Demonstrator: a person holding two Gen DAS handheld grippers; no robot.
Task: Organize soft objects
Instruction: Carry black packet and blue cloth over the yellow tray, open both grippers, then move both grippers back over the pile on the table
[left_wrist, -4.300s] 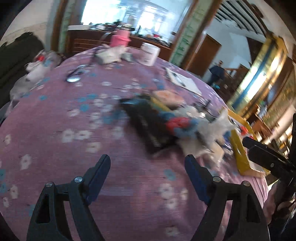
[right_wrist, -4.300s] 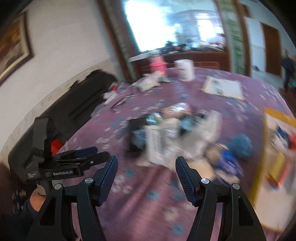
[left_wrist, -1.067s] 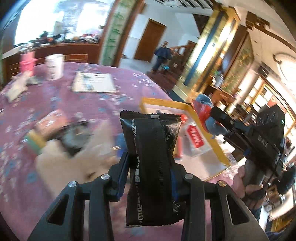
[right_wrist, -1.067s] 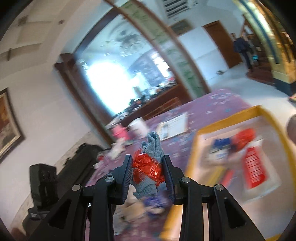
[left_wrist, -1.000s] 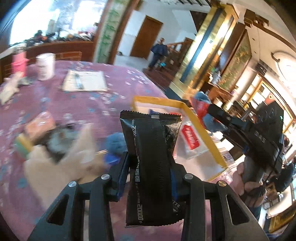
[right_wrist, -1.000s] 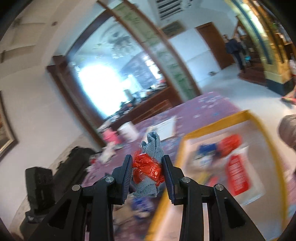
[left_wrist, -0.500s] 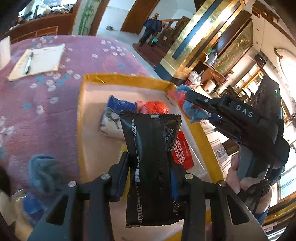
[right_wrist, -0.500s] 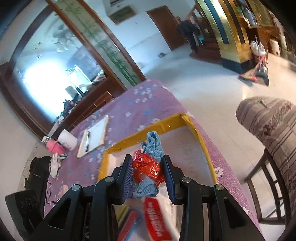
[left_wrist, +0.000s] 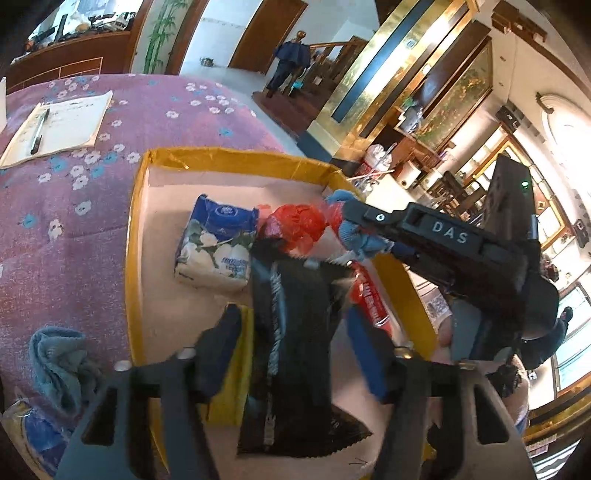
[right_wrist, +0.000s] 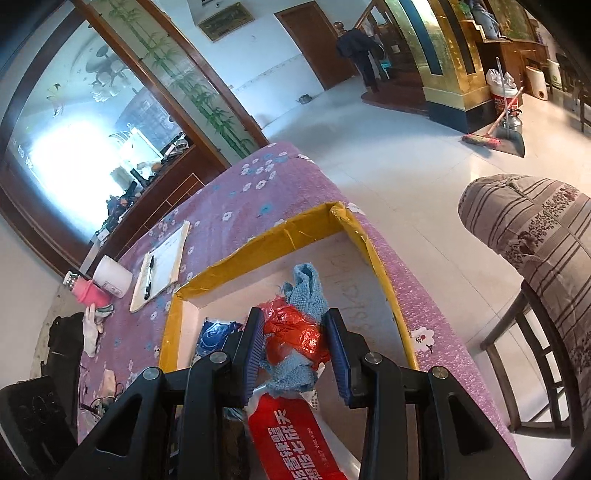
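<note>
Over the yellow-rimmed tray (left_wrist: 221, 158), the jaws of my left gripper (left_wrist: 295, 325) are opening. A black foil packet (left_wrist: 295, 369) hangs blurred between them, and the blue pads stand clear of its sides. My right gripper (right_wrist: 295, 339) is shut on a bundle of blue cloth and red plastic (right_wrist: 295, 332), held above the tray (right_wrist: 258, 251). In the left wrist view that bundle (left_wrist: 354, 236) sits at the right gripper's tip near the tray's far right rim. A blue-and-white tissue pack (left_wrist: 218, 243), a red bag (left_wrist: 295, 221) and a red wipes packet (right_wrist: 288, 435) lie in the tray.
The tray sits at the edge of a table with a purple flowered cloth. A notepad with a pen (left_wrist: 55, 125) lies beyond it, and a blue cloth (left_wrist: 62, 365) left of it. A white jar (right_wrist: 112, 277) and pink bottle (right_wrist: 88, 291) stand far off. A striped chair (right_wrist: 535, 240) stands beside the table.
Both grippers swung from the pile on the table over to the tray and sank. The left jaws have parted and the black packet has slipped lower between them. The right grip is unchanged.
</note>
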